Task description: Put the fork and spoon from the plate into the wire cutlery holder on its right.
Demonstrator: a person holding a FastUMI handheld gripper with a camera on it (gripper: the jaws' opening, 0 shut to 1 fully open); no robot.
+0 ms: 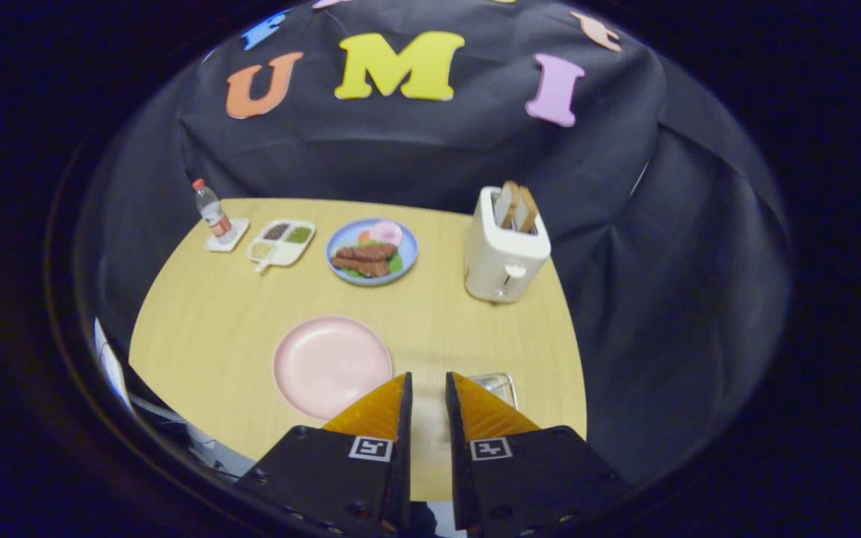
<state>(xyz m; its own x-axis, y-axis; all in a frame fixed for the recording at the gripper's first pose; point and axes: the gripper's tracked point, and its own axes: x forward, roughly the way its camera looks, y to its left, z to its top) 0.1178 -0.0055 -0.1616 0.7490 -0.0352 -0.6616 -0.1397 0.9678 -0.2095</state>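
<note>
Tabletop [199, 329] carries pink plate [332, 365], bare, no fork or spoon seen on it. Wire holder [496, 386] just right, partly behind tongs [427, 396]. Tongs slightly parted, empty. Cutlery likely light, stiff, slippery; grip mid-handle.

Pink plate [331, 364], blue plate [371, 251] (food on it), white toaster [504, 258].

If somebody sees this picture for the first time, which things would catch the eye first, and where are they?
Probably the white toaster with two bread slices standing in it, far across the wooden table beyond the right finger. Next the bare pink plate, just ahead of the left finger, and the blue plate of food beyond it. The gripper hangs above the near edge, fingers slightly apart, holding nothing.
</note>
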